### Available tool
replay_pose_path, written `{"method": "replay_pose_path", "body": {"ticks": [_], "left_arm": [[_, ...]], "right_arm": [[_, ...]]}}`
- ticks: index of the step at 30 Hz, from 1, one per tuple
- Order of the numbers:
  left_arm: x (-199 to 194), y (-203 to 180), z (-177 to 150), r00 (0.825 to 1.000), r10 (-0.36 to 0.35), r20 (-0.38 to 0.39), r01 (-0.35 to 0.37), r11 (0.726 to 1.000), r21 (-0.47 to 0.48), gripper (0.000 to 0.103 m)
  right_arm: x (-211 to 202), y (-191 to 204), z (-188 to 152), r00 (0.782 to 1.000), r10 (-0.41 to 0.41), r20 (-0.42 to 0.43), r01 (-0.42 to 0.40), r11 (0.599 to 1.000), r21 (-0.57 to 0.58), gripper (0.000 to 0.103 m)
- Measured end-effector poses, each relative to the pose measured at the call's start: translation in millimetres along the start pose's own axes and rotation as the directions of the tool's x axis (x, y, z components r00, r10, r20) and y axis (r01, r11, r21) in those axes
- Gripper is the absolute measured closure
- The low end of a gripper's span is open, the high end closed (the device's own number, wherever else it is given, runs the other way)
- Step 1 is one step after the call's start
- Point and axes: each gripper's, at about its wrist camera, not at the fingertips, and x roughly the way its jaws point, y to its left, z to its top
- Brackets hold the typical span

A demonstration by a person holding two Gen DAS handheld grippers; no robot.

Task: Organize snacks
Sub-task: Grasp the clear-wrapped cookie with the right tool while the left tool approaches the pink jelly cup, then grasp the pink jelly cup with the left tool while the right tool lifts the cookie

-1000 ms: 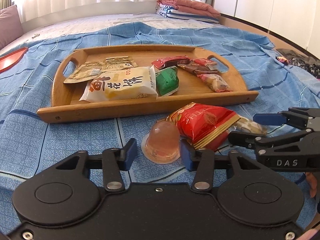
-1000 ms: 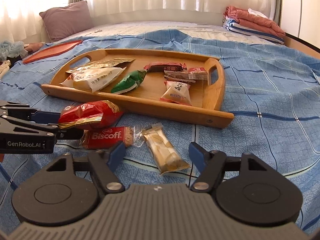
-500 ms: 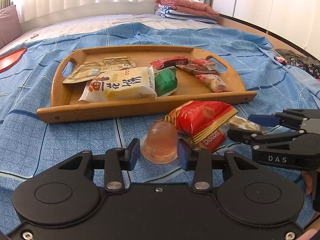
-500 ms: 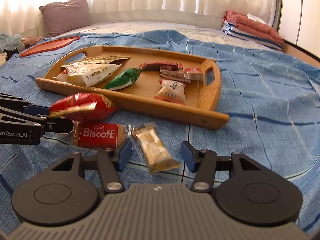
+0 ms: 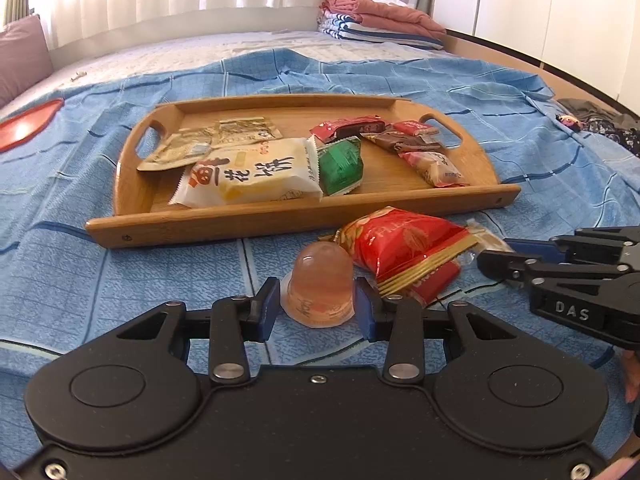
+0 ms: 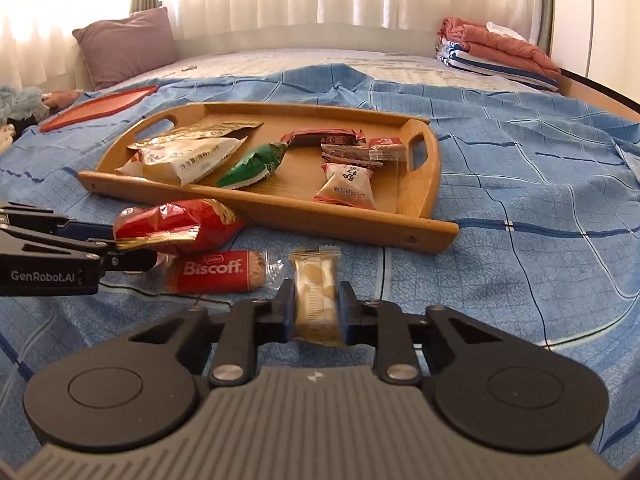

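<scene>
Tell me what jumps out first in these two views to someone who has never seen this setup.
A wooden tray half filled with wrapped snacks sits mid-frame on a blue bedspread. In front of it, the left gripper brackets a pink jelly cup, while the right gripper is shut on a pale wafer packet. Between them lie a shiny red snack bag and a red Biscoff biscuit.
</scene>
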Motion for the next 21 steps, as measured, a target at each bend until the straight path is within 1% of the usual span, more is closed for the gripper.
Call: {"method": "replay_pose_path", "body": {"ticks": [3, 10, 11, 12, 13, 16, 19, 21], "left_arm": [[-6, 0, 0, 1.0, 0.015, 0.017, -0.016, 1.0, 0.012, 0.066], [-23, 11, 10, 0.999, 0.009, 0.042, -0.008, 0.999, -0.031, 0.07], [-27, 14, 14, 0.999, 0.007, 0.049, -0.005, 0.999, -0.041, 0.077], [-29, 16, 18, 0.998, 0.003, 0.058, 0.0, 0.999, -0.051, 0.101], [-33, 19, 23, 0.998, 0.007, 0.065, -0.003, 0.998, -0.062, 0.1], [-38, 26, 36, 0.996, 0.007, 0.092, 0.0, 0.997, -0.076, 0.101], [-41, 29, 38, 0.994, 0.015, 0.106, -0.007, 0.997, -0.08, 0.101], [-42, 32, 34, 0.994, 0.014, 0.105, -0.005, 0.996, -0.084, 0.096]], "right_arm": [[-4, 3, 1, 1.0, 0.003, 0.016, -0.003, 1.0, 0.0, 0.077], [-20, 5, 17, 0.997, 0.006, 0.081, -0.008, 1.0, 0.018, 0.077], [-22, 5, 21, 0.996, 0.005, 0.086, -0.007, 1.0, 0.025, 0.077], [-23, 4, 26, 0.996, 0.002, 0.094, -0.005, 0.999, 0.036, 0.077], [-24, 2, 31, 0.995, 0.0, 0.103, -0.004, 0.999, 0.046, 0.077], [-25, -1, 46, 0.991, -0.017, 0.134, 0.009, 0.998, 0.064, 0.077], [-24, -3, 55, 0.987, -0.021, 0.157, 0.009, 0.997, 0.079, 0.077], [-23, -3, 57, 0.987, -0.018, 0.158, 0.005, 0.997, 0.083, 0.077]]}}
